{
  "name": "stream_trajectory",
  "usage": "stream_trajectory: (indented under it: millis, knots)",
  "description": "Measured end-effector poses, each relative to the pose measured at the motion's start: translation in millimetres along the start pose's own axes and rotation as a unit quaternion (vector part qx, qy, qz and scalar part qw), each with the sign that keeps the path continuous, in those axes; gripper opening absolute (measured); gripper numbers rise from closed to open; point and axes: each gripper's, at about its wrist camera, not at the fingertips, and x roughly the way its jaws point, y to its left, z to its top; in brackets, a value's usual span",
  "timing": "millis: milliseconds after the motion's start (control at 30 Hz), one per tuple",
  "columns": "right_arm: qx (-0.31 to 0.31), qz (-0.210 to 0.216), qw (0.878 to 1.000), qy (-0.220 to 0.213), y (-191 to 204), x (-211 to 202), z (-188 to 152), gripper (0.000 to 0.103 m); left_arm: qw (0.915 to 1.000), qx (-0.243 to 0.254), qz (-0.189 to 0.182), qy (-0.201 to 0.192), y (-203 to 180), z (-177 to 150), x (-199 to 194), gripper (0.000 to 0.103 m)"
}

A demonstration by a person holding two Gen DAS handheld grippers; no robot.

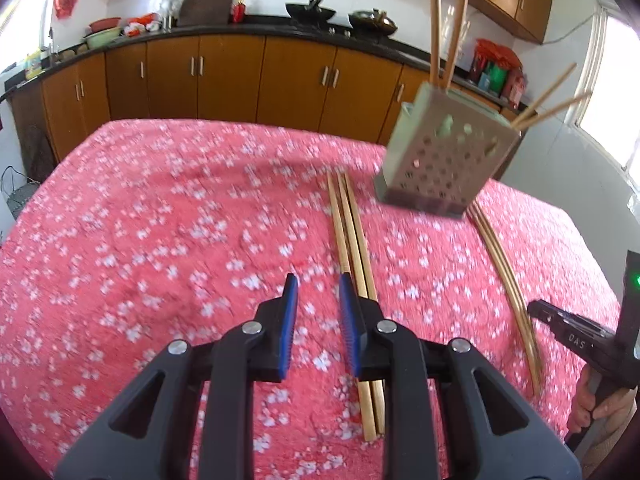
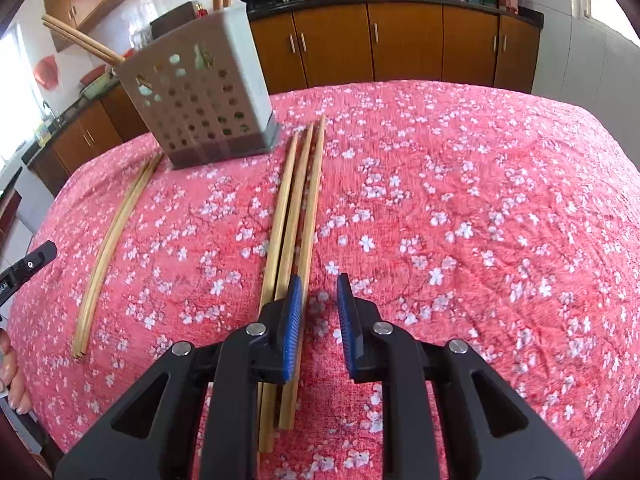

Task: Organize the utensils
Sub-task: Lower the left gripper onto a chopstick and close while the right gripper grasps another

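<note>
Pink floral tablecloth (image 1: 160, 220) fronts wooden cabinets (image 1: 232, 76); left tool (image 1: 318, 300) and right tool (image 2: 319, 300) both gape empty.

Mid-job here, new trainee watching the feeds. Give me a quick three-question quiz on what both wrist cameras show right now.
1. True or false: the left gripper grips a chopstick.
2. Multiple choice: the loose chopsticks lie on A) the kitchen counter B) the pink floral tablecloth C) a tray.
3. Fill in: more chopsticks stand inside the perforated grey ____.

Key: 1 false, both it and the right gripper are open and hold nothing; 2 B; 3 holder.
</note>
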Motion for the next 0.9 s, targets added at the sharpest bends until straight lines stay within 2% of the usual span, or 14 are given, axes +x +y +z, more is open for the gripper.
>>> stream_trajectory:
  millis: [233,300,333,367,500,633,767,900]
  knots:
    - [-0.022,0.002,1.000,0.007,8,8,-7,0.019,0.9997,0.000,-0.010,0.024,-8,-1,11,0.023]
    - [-0.039,-0.021,0.999,0.002,12,10,-7,0.016,0.9995,0.003,-0.012,0.030,-9,-3,14,0.023]
    - [-0.040,-0.035,0.999,0.000,13,8,-5,0.009,0.9993,0.005,-0.012,0.033,-9,-4,15,0.023]
    - [-0.030,-0.052,0.998,-0.002,9,9,-3,0.009,0.9993,0.006,-0.013,0.036,-11,-3,18,0.023]
    - [0.011,-0.074,0.997,-0.002,-10,9,3,0.008,0.9987,0.010,-0.020,0.046,-12,-8,23,0.022]
    - [0.000,-0.077,0.997,-0.005,-12,9,0,0.008,0.9979,0.022,-0.022,0.056,-17,-12,28,0.020]
    - [-0.003,-0.079,0.997,-0.008,-11,6,-4,0.008,0.9971,0.042,-0.015,0.061,-25,-15,33,0.019]
    - [-0.021,-0.082,0.996,-0.011,-6,1,-10,0.008,0.9955,0.072,0.015,0.060,-34,-17,37,0.017]
